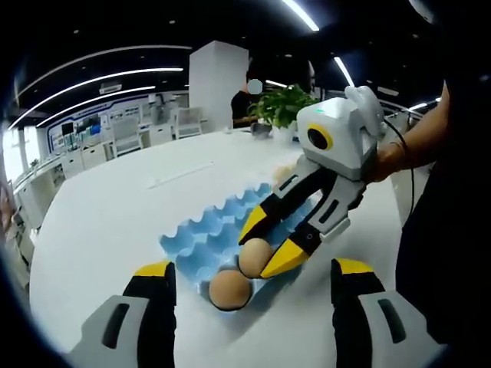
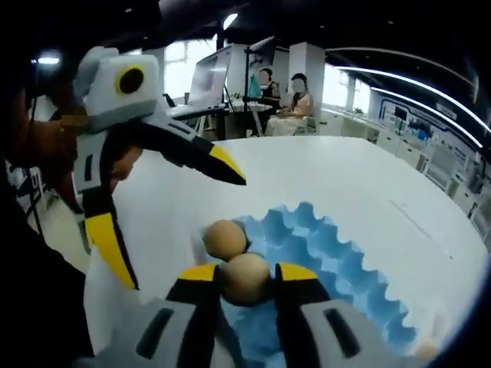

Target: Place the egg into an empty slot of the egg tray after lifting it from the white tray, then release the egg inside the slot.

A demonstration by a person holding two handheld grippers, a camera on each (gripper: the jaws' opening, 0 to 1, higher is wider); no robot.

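Note:
A blue egg tray [image 1: 211,230] lies on the white table. One brown egg [image 1: 230,290] sits in a slot at its near corner. My right gripper [image 1: 255,257] reaches in from the right, shut on a second brown egg [image 1: 253,253] that it holds low over the slot beside the first. In the right gripper view this held egg [image 2: 245,277] sits between my right gripper's [image 2: 247,280] yellow-tipped jaws, next to the seated egg [image 2: 225,239] and above the tray [image 2: 322,245]. My left gripper [image 1: 253,266] is open wide and holds nothing. It appears from the left as my left gripper [image 2: 176,222], beside the tray.
The round white table [image 1: 115,207] stretches far behind the tray. A potted plant [image 1: 285,103] stands at its far edge. A hand [image 1: 387,157] holds the right gripper. People sit at desks [image 2: 288,103] in the background.

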